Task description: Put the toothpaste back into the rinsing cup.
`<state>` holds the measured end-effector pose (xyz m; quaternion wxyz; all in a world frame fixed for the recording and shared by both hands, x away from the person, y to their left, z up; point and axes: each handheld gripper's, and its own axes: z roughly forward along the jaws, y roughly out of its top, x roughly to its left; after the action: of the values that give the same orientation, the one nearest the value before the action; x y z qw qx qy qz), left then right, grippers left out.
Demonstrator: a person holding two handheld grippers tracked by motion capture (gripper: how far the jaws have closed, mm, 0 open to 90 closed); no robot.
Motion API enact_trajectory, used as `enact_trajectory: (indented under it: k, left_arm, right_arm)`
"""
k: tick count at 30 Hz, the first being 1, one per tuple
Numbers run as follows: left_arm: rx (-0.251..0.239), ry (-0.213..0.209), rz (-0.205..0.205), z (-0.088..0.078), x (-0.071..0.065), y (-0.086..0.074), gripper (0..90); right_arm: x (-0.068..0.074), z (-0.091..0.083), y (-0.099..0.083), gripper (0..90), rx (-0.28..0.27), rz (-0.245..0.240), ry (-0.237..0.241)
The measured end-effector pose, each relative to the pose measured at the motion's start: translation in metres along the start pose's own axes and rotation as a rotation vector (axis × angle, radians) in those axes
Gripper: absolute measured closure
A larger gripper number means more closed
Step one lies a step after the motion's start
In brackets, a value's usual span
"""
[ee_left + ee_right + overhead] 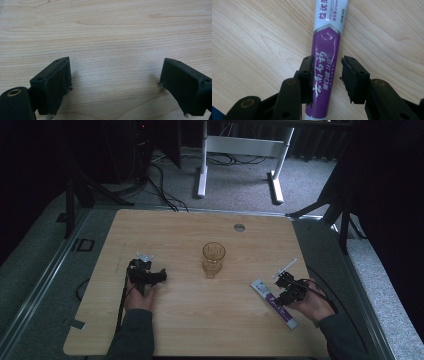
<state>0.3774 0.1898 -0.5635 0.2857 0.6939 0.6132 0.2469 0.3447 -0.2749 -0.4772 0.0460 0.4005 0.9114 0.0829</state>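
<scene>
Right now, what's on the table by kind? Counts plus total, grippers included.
Amber glass cup: 1
Purple-and-white toothpaste tube: 1
White stick-shaped item by the right gripper, too small to identify: 1
Handheld grippers: 2, left gripper and right gripper
Total: 5

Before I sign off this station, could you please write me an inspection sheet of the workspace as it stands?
Surface: light wooden table, with a round grey grommet near the far edge.
Job's things: purple and white toothpaste tube lying flat; amber glass cup upright mid-table.
Clutter: nothing seen.
Grippers: left gripper open over bare wood; right gripper straddles the tube, jaws on either side, one jaw at its edge, a gap at the other.
Cables: one trails from each gripper; more lie on the floor behind.
Surroundings: grey carpet, white desk frame, dark stands.
</scene>
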Motion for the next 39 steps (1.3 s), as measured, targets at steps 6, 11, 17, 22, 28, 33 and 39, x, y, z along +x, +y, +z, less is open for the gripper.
enact_trajectory:
  k: [6, 11, 17, 22, 28, 33, 39]
  left_arm:
    - [0.0, 0.0, 0.0, 0.0, 0.0, 0.0, 10.3]
    - [0.0, 0.0, 0.0, 0.0, 0.0, 0.0, 10.3]
    - [0.0, 0.0, 0.0, 0.0, 0.0, 0.0, 10.3]
    - [0.0, 0.0, 0.0, 0.0, 0.0, 0.0, 10.3]
    - [0.0, 0.0, 0.0, 0.0, 0.0, 0.0, 10.3]
    - [0.0, 0.0, 0.0, 0.0, 0.0, 0.0, 10.3]
    - [0.0, 0.0, 0.001, 0.0, 0.0, 0.0, 10.3]
  right_arm:
    - [0.001, 0.004, 0.001, 61.5, 0.019, 0.002, 0.003]
    - [0.0, 0.008, 0.001, 61.4, 0.03, 0.003, 0.004]
    - [-0.001, 0.011, 0.002, 61.3, 0.044, 0.002, 0.005]
    - [-0.001, 0.015, 0.003, 61.7, 0.063, 0.003, 0.004]
    - [0.0, 0.018, 0.005, 62.1, 0.073, -0.003, 0.016]
    - [0.003, 0.023, 0.008, 60.4, 0.088, -0.008, 0.011]
    - [0.002, 0.025, 0.009, 59.4, 0.097, 0.002, 0.015]
